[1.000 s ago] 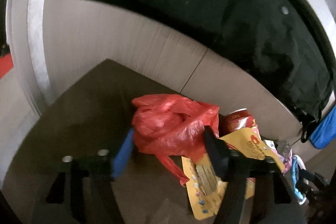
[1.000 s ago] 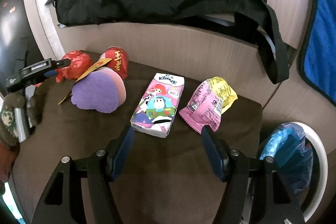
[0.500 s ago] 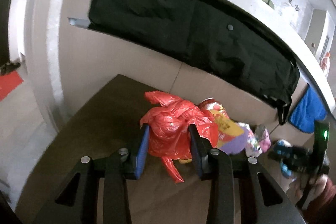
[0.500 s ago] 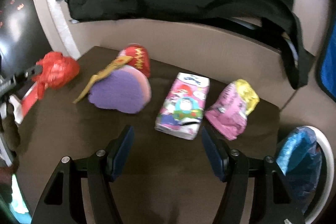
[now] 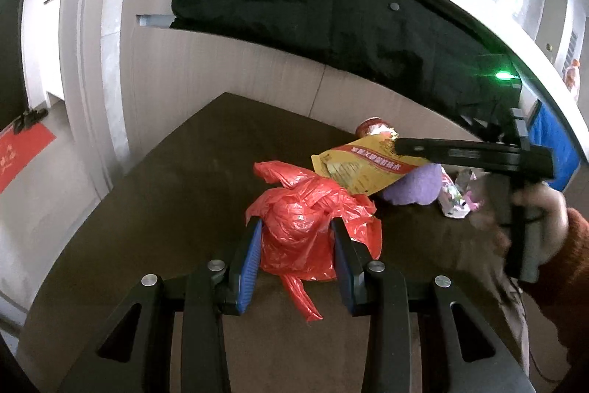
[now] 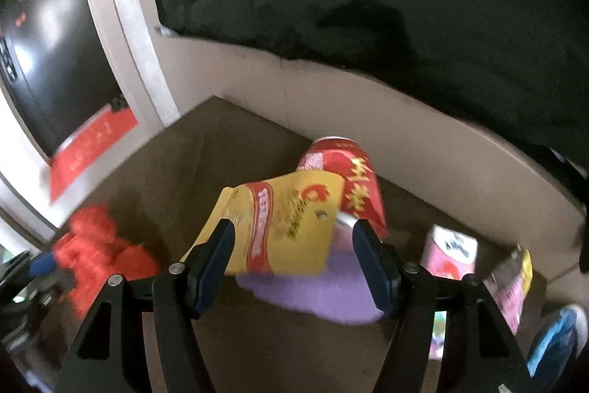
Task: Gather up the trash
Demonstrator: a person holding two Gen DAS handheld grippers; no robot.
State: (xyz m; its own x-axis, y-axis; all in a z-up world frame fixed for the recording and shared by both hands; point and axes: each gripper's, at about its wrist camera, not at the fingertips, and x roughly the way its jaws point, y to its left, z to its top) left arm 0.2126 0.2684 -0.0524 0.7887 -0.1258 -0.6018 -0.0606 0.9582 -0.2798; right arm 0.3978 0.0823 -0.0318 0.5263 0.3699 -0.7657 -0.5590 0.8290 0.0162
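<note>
The crumpled red plastic bag (image 5: 313, 227) sat pinched between the blue pads of the left gripper (image 5: 297, 256), over the dark brown tabletop (image 5: 176, 194). The right gripper (image 6: 294, 253) stood spread wide around the flat yellow snack packet (image 6: 283, 227), neither pad clearly touching it. Behind the packet stood a red drink can (image 6: 349, 175); under it lay a purple sponge (image 6: 316, 286). The tabletop's left half lay bare toward its edge.
</note>
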